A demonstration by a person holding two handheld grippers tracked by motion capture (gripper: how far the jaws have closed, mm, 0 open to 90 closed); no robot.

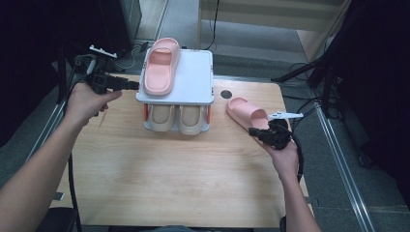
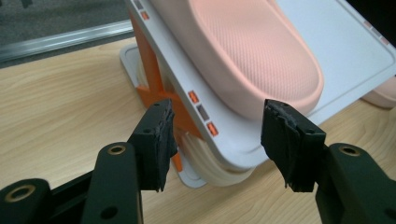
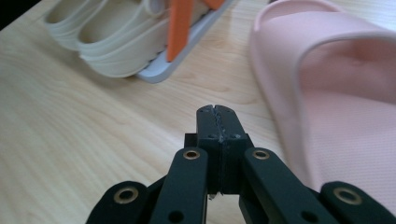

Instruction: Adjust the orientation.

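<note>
A white two-tier shoe rack with orange posts stands at the back middle of the wooden table. One pink slipper lies on the left half of its top shelf, and two beige slippers sit on the lower tier. A second pink slipper lies on the table to the right of the rack. My left gripper is level at the top shelf's left edge, open, with the shelf edge and pink slipper just beyond its jaws. My right gripper is shut and empty, just beside the second pink slipper.
A round dark hole marks the table behind the loose slipper. The near half of the table is bare wood. Black stands and cables crowd the floor at the right, beyond the table's edge.
</note>
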